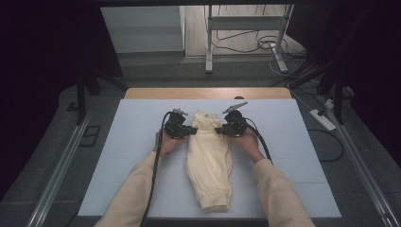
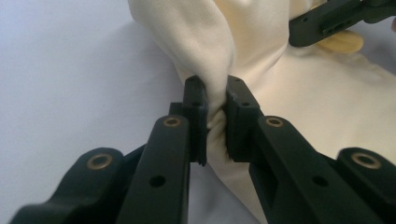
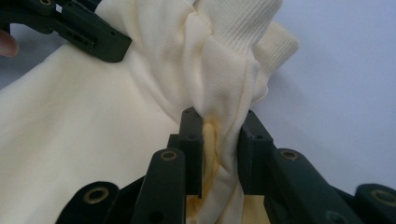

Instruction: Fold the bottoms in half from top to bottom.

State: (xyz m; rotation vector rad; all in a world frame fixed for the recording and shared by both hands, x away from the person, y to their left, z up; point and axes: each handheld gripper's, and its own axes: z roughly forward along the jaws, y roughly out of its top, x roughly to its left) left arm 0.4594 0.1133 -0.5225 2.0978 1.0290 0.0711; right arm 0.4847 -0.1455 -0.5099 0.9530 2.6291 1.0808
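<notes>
A white table surface (image 1: 142, 156) carries a cream garment (image 1: 209, 165), which lies lengthwise in the middle, its ribbed cuff end toward the person. At the far part of the cloth the two tools meet it from both sides. The left gripper (image 2: 216, 100) is closed narrow on a bunched fold of the fabric — the pads press it from both sides. The right gripper (image 3: 219, 126) is also clamped on a thicker twisted fold, beside a ribbed cuff (image 3: 243, 23).
</notes>
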